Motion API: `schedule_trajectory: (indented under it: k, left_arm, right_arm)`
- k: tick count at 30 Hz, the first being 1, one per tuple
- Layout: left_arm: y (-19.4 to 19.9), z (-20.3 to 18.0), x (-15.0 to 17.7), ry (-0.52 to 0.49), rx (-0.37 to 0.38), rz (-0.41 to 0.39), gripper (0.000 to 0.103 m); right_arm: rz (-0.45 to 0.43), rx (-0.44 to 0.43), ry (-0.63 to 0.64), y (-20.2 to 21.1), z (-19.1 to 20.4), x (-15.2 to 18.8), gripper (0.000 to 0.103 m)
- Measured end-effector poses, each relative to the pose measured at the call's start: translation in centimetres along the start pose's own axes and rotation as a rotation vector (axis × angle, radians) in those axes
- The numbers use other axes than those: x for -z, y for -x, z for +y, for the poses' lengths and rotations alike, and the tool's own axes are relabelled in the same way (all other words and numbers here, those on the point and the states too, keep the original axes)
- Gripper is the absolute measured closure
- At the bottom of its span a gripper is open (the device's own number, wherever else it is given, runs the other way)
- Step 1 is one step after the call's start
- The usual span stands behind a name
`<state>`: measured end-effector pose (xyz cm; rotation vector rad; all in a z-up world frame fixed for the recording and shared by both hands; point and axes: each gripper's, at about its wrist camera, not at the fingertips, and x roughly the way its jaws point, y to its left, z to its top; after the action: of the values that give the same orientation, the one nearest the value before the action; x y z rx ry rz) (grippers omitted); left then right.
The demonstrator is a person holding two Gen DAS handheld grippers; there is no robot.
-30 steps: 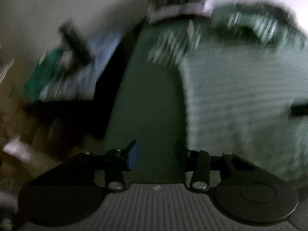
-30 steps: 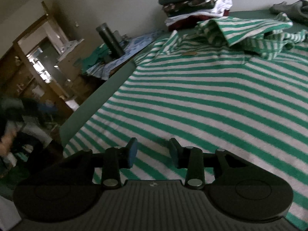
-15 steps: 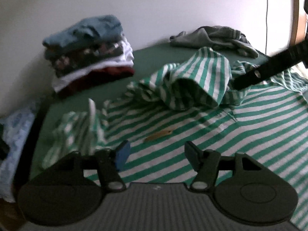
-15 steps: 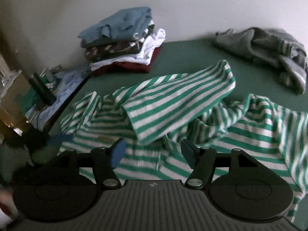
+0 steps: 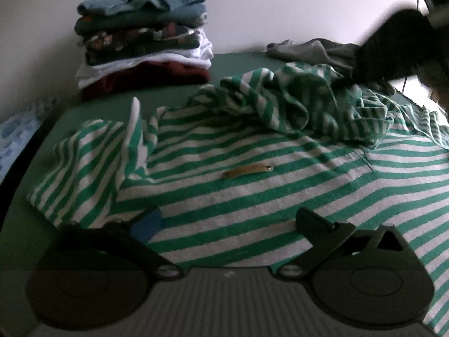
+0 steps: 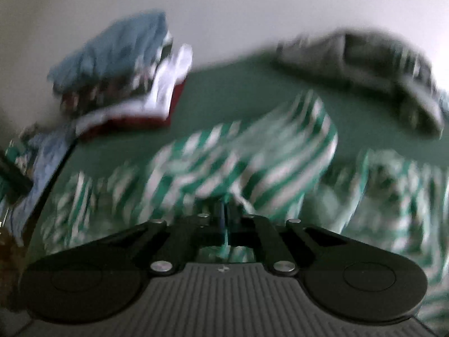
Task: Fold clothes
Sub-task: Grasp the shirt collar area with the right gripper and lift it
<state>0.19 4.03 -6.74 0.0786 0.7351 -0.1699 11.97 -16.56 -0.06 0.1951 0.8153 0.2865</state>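
Hovering low over the shirt [image 5: 252, 196], the left gripper [image 5: 230, 221] has its fingers spread wide and grasps nothing. In this left view the green-and-white striped shirt lies spread on a green bed [image 5: 238, 64], its near sleeve crumpled at the left and the far part bunched into a heap. A small tan label [image 5: 248, 170] sits on the flat chest area. A stack [image 5: 143, 39] of folded clothes stands at the far left against the wall, and a grey garment [image 5: 314, 49] lies at the far right. A dark blurred shape, perhaps the other tool, touches the bunched heap.

From the right view, badly blurred, the right gripper [image 6: 226, 213] is clenched on a fold of the shirt [image 6: 252, 151], cloth showing between the closed fingers. The stack [image 6: 126, 75] and grey garment [image 6: 364, 64] appear beyond.
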Motion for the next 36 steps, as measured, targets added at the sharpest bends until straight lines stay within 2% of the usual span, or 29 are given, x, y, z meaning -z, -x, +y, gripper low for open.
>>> schedule_trajectory:
  k: [3, 13, 15, 16, 17, 19, 21, 23, 25, 27, 30, 31, 33, 34, 35, 36]
  left_arm:
    - [0.0, -0.1, 0.0, 0.008, -0.008, -0.001, 0.001]
    - [0.3, -0.6, 0.0, 0.017, -0.044, 0.004, 0.001]
    - [0.5, -0.9, -0.7, 0.004, -0.029, 0.022, 0.012]
    - [0.8, -1.1, -1.5, 0.001, -0.011, 0.017, 0.025]
    - [1.2, -1.4, -2.3, -0.007, -0.006, 0.004, 0.028]
    - [1.8, -2.4, -4.4, -0.072, -0.027, -0.043, 0.028]
    - [1.9, -3.4, -6.5, -0.14, -0.046, -0.086, 0.023]
    - [1.3, -3.8, -8.0, -0.158, -0.03, -0.101, 0.017]
    - [0.0, -4.2, -8.4, -0.15, -0.012, -0.081, 0.017]
    - [-1.4, -4.8, -8.3, -0.144, 0.006, -0.045, 0.018]
    - [-2.8, -6.2, -7.4, -0.152, 0.038, -0.025, 0.017]
    - [-3.2, -6.6, -6.9, -0.155, 0.038, -0.016, 0.015]
    - [-4.1, -7.2, -6.1, -0.159, 0.034, 0.004, 0.015]
    - [-4.3, -7.2, -5.7, -0.148, 0.034, 0.009, 0.015]
    - [-4.6, -7.1, -5.4, -0.135, 0.035, 0.014, 0.014]
    - [-4.7, -6.9, -5.1, -0.115, 0.038, 0.015, 0.013]
  right_arm:
    - [-0.125, 0.002, -0.002, 1.5, -1.0, -3.6, 0.101]
    - [-0.207, -0.052, -0.099, 1.3, -4.7, -6.2, 0.101]
    - [-0.224, -0.063, -0.118, 1.3, -5.4, -6.7, 0.1]
    - [-0.23, -0.068, -0.128, 1.2, -5.8, -6.9, 0.096]
    - [-0.213, -0.068, -0.14, 1.0, -6.3, -6.5, 0.091]
    - [-0.209, -0.069, -0.172, 1.2, -7.3, -5.6, 0.087]
    - [-0.211, -0.053, -0.183, 1.7, -8.1, -4.8, 0.078]
    - [-0.219, -0.024, -0.137, 2.6, -8.3, -3.9, 0.059]
    - [-0.197, -0.052, -0.126, 2.8, -8.4, -2.9, 0.046]
    - [-0.175, -0.081, -0.116, 3.0, -8.5, -2.0, 0.045]
    - [-0.137, -0.192, -0.229, 1.7, -8.9, -1.9, 0.039]
    - [-0.12, -0.203, -0.27, 0.7, -8.9, -2.2, 0.037]
    - [-0.084, -0.186, -0.339, -1.3, -9.0, -2.9, 0.037]
    - [-0.058, -0.165, -0.354, -2.4, -9.1, -3.4, 0.046]
    - [-0.033, -0.145, -0.366, -3.5, -9.2, -3.9, 0.078]
    - [-0.017, -0.14, -0.356, -4.2, -9.1, -4.7, 0.095]
